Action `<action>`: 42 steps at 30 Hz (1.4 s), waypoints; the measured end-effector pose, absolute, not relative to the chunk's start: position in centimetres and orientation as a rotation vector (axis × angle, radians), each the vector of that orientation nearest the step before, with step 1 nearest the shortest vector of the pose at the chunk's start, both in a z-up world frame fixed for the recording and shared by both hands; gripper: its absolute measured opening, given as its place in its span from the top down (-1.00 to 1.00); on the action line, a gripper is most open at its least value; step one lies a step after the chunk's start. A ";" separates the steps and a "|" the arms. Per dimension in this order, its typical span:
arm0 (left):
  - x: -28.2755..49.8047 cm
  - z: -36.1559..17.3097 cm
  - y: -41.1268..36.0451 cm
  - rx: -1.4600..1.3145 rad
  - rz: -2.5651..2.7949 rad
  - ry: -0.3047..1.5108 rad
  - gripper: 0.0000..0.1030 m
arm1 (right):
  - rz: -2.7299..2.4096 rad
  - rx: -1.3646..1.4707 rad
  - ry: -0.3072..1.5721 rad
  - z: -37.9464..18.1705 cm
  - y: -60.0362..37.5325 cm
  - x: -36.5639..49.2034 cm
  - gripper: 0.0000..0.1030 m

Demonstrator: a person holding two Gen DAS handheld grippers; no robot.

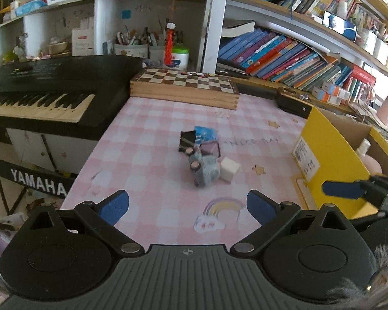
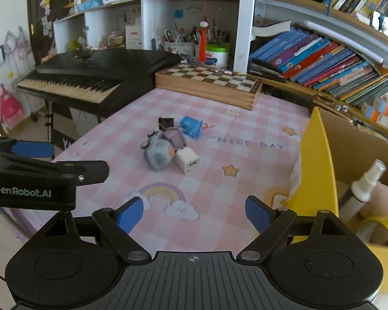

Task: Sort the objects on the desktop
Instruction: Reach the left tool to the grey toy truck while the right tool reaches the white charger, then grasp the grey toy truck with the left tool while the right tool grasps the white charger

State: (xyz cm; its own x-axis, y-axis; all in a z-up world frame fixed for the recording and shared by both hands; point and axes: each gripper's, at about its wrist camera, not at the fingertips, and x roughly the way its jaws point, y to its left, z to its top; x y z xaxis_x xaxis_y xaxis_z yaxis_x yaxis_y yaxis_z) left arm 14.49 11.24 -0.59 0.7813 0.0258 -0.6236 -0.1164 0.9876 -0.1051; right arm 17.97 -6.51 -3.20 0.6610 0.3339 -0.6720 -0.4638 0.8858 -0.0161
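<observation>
Both of our grippers hung low over the near edge of the pink checked tablecloth (image 1: pixel 147 139), and both were spread wide with nothing between the pads: the left gripper (image 1: pixel 187 207) over the rainbow print, the right gripper (image 2: pixel 194 213) just beside the yellow cardboard box (image 2: pixel 320 170).

We judged the sorting partly done. Inside the box we could already see a white spray bottle (image 2: pixel 362 188), a roll of yellow tape (image 2: pixel 380 230) and something pale pink behind them.

What was left sat in one tight cluster near the middle of the cloth, well ahead of both grippers. A white charger cube (image 2: pixel 187 160) touched a grey-blue plush toy (image 2: pixel 157 155); behind that lay a small purple case (image 2: pixel 175 137), a black binder clip (image 2: pixel 166 123) and a blue pouch (image 2: pixel 191 126). Two small round things rested against the plush; we could not tell what they were.

Five or more pieces remained, so we reckoned the larger share of the work was still ahead, with the charger cube the easiest pick for our right side.
</observation>
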 end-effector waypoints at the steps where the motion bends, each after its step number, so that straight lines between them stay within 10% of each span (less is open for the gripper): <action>1: 15.2 -0.6 11.1 -0.139 0.074 0.674 -0.90 | 0.459 -0.189 0.722 -3.3 -6.4 18.5 -0.69; 9: 21.6 -1.4 10.1 -0.088 0.018 0.738 -0.72 | 0.516 -0.218 0.777 -4.8 -5.2 22.2 -0.17; 23: 28.1 -6.2 10.5 -0.164 -0.017 0.889 0.16 | 0.515 -0.203 0.850 -6.4 -4.2 26.1 -0.14; 32: 25.2 -4.4 13.8 -0.288 0.079 0.821 0.18 | 0.533 -0.191 0.861 -7.3 -2.9 27.9 -0.13; 42: 19.9 -3.4 16.0 -0.391 0.167 0.813 0.18 | 0.525 -0.189 0.860 -8.6 -1.9 30.2 0.33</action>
